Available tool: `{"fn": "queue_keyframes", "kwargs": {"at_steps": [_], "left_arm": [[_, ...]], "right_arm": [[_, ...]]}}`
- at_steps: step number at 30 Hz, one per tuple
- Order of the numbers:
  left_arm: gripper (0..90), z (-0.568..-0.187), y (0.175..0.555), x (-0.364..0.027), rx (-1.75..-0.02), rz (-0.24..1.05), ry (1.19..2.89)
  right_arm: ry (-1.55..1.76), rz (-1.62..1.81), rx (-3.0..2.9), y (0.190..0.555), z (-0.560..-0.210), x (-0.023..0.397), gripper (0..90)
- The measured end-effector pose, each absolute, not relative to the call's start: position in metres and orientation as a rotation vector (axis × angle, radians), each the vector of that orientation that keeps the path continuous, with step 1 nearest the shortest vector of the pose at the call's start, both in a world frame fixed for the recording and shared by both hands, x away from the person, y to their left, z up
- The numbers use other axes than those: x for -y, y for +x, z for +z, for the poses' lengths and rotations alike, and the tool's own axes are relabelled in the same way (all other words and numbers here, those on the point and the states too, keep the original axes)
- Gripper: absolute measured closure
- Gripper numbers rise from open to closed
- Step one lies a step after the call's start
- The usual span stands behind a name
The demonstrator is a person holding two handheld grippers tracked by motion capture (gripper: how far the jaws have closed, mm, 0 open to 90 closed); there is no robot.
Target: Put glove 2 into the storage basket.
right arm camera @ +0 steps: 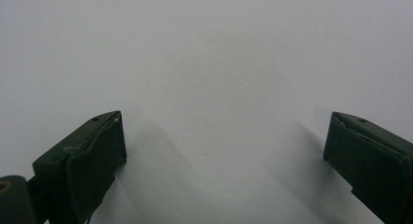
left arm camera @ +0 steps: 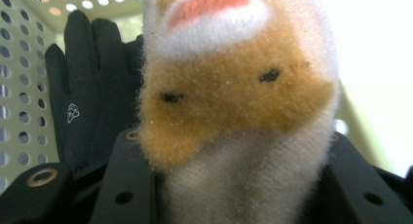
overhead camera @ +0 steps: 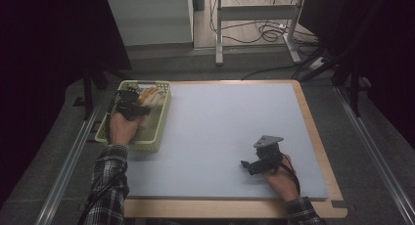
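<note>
Clearly the left gripper [overhead camera: 131, 103], over the basket [overhead camera: 161, 118] at the table's far left, has its jaws closed on a fuzzy sock [left arm camera: 234, 112], tan and white with small dark marks. Lifting straight up should clear the perforated plastic wall and the smooth black glove [left arm camera: 87, 87] beside it. Near right, the right gripper [overhead camera: 250, 167] rests wide and empty over the plain grey mat [overhead camera: 225, 122].

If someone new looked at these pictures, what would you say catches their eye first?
Probably the fuzzy tan-and-white sock clamped in the left gripper, over the pale green basket at the table's left edge. A black glove lies inside too. The right gripper rests open on the grey mat.
</note>
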State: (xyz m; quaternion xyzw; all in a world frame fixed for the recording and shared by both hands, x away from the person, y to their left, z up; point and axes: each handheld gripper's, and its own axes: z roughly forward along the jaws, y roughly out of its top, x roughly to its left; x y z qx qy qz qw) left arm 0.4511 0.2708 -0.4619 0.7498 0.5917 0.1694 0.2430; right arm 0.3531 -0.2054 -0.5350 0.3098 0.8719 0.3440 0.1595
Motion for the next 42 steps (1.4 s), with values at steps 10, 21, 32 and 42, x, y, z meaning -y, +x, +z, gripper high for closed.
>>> {"fn": "queue_keyframes", "kwargs": {"at_steps": [10, 21, 32, 42], "left_arm": [[54.8, -0.486, 0.473, -0.258, -1.691, 0.423, 2.167], [33.7, -0.51, 0.491, -0.246, -1.734, 0.308, 2.312], [7.7, -0.475, 0.472, -0.261, -1.641, 0.354, 2.239], [56.3, -0.452, 0.456, -0.286, -1.674, 0.459, 2.138]], "right_arm": [[0.885, 0.984, -2.491, 0.353, -0.535, 0.205, 1.5], [0.884, 0.986, -2.491, 0.353, -0.535, 0.205, 1.7], [0.883, 0.985, -2.491, 0.353, -0.535, 0.205, 1.7], [0.881, 0.983, -2.489, 0.353, -0.535, 0.205, 1.7]]}}
